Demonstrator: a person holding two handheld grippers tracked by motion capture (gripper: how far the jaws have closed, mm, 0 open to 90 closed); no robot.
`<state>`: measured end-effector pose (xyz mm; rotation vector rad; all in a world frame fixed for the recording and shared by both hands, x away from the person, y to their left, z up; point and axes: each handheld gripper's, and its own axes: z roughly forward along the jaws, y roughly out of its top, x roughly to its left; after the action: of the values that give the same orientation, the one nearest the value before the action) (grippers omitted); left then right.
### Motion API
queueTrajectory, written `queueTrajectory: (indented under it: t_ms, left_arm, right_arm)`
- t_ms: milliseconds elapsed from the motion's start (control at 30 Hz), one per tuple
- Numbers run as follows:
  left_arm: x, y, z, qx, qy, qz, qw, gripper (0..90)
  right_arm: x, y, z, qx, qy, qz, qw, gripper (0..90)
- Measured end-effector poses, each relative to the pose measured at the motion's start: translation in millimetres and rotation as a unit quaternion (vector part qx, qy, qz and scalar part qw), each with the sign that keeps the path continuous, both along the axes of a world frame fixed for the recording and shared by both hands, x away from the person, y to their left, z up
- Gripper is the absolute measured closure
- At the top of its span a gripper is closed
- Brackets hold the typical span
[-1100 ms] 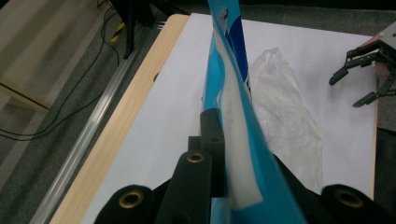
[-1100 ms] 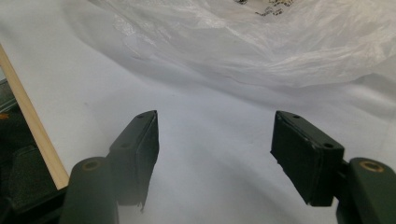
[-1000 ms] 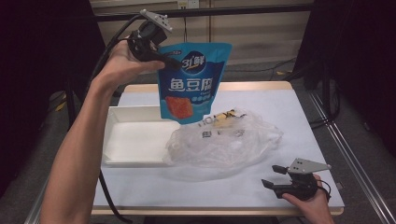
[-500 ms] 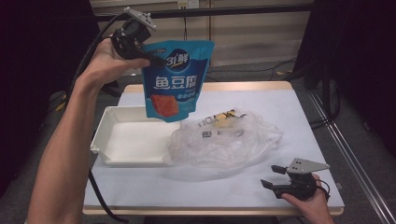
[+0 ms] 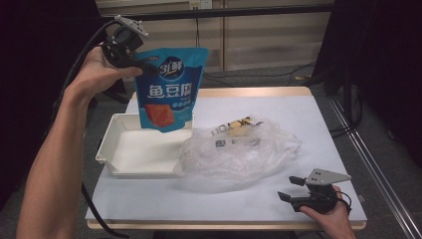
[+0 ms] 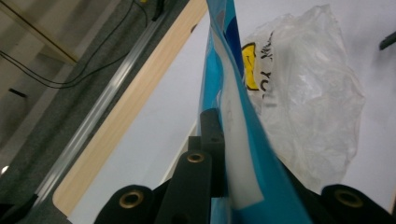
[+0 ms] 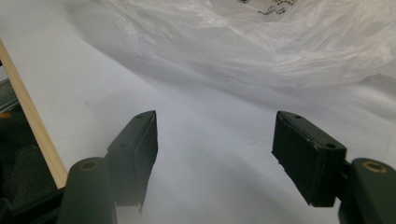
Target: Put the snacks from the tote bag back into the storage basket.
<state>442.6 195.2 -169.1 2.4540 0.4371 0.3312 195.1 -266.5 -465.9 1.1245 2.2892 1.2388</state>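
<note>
While the right claw [image 5: 294, 190] rests at the near right corner of the bench [image 5: 318, 119], its jaws stand apart with nothing between them, pointing toward a crumpled clear plastic bag [image 5: 239, 152] that lies in the middle of the white surface. Seen from the right gripper view, the two black pads hover just over the bare bench top [image 7: 210, 140], with the edge of the plastic bag [image 7: 261, 42] a little way ahead. Inside that bag, a yellow and black package [image 5: 238, 125] shows through the film; dark lettering on it can be made out but not read with certainty. To the left of the bag and touching its edge sits a shallow white tray [image 5: 119, 162].

Farther back and raised well above the bench, the left claw [image 5: 149, 68] is clamped on the upper left corner of a blue snack pouch [image 5: 169, 89], which hangs upright over the far right part of the tray. White Chinese characters "鱼豆腐" run across the pouch's front, a round logo reading "31鲜" sits above them, and a picture of an orange-red square of food lies below. In the left gripper view, the jaws press together on the pouch's [image 6: 243, 140] sealed edge, with the clear bag [image 6: 308, 102] and its yellow print far below.
</note>
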Motion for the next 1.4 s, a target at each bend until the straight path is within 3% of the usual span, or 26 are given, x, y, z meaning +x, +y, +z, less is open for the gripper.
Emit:
queueTrajectory:
  t_ms: [133,333,567,667,767,933,1167,1300,1400]
  left_arm:
    - [2.2,3.9,-3.1,0.018,0.003,0.003,0.9998,90.0]
    - [8.5,12.7,-13.1,0.012,0.012,0.016,0.9997,90.0]
    - [16.3,12.1,-26.2,0.023,0.014,0.014,0.9995,90.0]
    - [19.5,10.8,-34.8,0.011,0.025,0.020,0.9994,90.0]
    - [23.8,10.3,-42.2,0.011,0.026,0.016,0.9995,90.0]
    - [28.7,8.0,-54.5,-0.009,0.031,0.013,0.9994,90.0]
    - [34.7,-2.6,-74.2,0.007,0.039,0.008,0.9992,90.0]
    - [38.0,-3.7,-77.8,0.014,0.028,-0.005,0.9995,90.0]
    - [37.3,-1.9,-80.4,0.001,0.019,0.002,0.9998,90.0]
  right_arm:
    - [0.7,1.5,-0.3,0.001,0.003,0.001,1.0000,30.9]
    - [0.9,2.1,-0.7,-0.001,0.005,0.002,1.0000,30.6]
    - [0.9,2.0,-0.7,-0.002,0.003,0.004,1.0000,30.5]
    - [0.6,1.5,-0.6,-0.001,0.002,0.003,1.0000,30.4]
    - [0.6,0.9,-0.7,0.000,0.004,0.002,1.0000,30.4]
    - [0.6,1.0,-1.0,0.000,0.006,0.003,1.0000,30.4]
    - [0.5,0.9,-1.1,0.001,0.008,0.001,1.0000,30.2]
    - [0.6,0.1,-1.1,0.001,0.008,0.003,1.0000,30.1]
    - [0.6,0.2,-1.2,0.001,0.008,0.003,1.0000,30.1]
